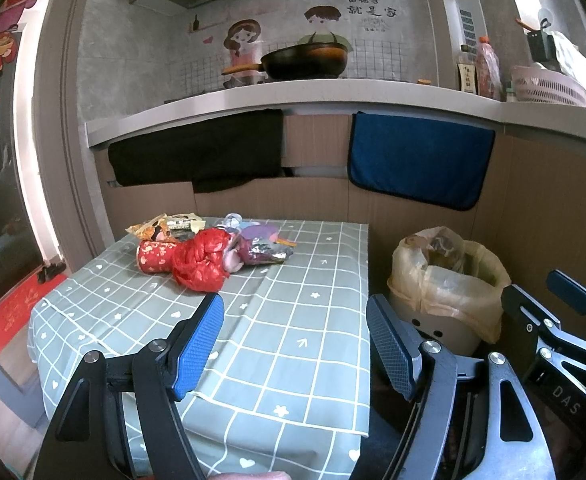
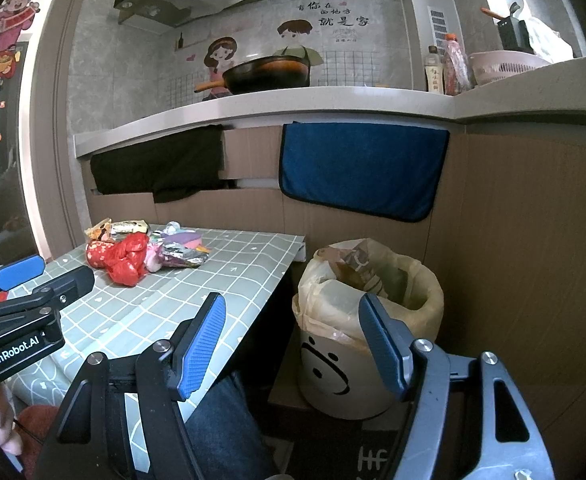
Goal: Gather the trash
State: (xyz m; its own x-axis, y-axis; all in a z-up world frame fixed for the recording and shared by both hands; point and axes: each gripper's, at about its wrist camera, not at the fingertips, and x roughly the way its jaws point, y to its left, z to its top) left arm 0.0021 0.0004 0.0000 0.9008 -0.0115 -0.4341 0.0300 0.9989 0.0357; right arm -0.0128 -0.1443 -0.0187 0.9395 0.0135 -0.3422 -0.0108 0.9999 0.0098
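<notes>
A heap of trash lies at the far left of the checked table (image 1: 277, 320): a crumpled red bag (image 1: 201, 260), a yellow snack wrapper (image 1: 165, 228) and a silver foil wrapper (image 1: 265, 254). The heap also shows in the right wrist view (image 2: 129, 256). A white bin with a smiley face and a yellowish liner (image 1: 449, 280) stands on the floor right of the table, also in the right wrist view (image 2: 369, 312). My left gripper (image 1: 295, 336) is open and empty above the table's near part. My right gripper (image 2: 293, 340) is open and empty between the table edge and the bin.
A kitchen counter (image 1: 293, 92) runs behind the table, with a black pan (image 1: 305, 60), bottles (image 1: 487, 68) and a pink basket (image 1: 545, 86) on it. A black cloth (image 1: 197, 152) and a blue towel (image 1: 417, 160) hang from its edge. A wood-look panel wall (image 2: 533, 240) is at the right.
</notes>
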